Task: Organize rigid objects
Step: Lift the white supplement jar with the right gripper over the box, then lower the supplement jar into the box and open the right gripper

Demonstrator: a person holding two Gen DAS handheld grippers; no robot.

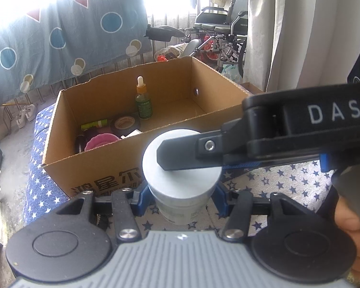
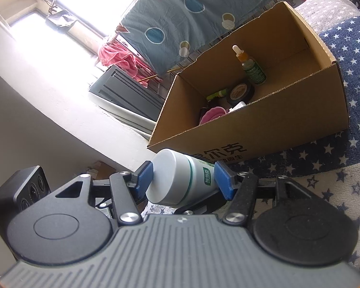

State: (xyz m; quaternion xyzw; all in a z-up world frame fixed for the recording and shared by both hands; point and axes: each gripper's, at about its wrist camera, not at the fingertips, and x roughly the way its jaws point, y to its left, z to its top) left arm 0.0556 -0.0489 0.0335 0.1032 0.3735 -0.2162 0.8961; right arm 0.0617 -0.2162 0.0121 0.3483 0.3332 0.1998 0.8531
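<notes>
A white jar with a white lid [image 1: 182, 168] [image 2: 177, 180] is held between both grippers in front of an open cardboard box [image 1: 122, 168] [image 2: 264, 129]. My left gripper [image 1: 180, 198] grips the jar's body from its two sides. My right gripper [image 2: 182, 178] grips it end to end, one blue pad [image 2: 144, 175] on the lid and one on the base; its black finger [image 1: 180, 156] lies across the lid top in the left wrist view. The box holds a green dropper bottle [image 1: 143, 100] [image 2: 250, 66], a tape roll [image 1: 124, 122], a pink item [image 1: 100, 141] and a green tube [image 1: 93, 125].
The box stands on a star-patterned blue and white cloth [image 1: 288, 182] [image 2: 348, 48]. A patterned sheet [image 1: 60, 31] hangs behind it. A wheelchair [image 1: 223, 28] and curtain [image 1: 300, 28] are at the back right. A black device [image 2: 24, 187] is at the left in the right wrist view.
</notes>
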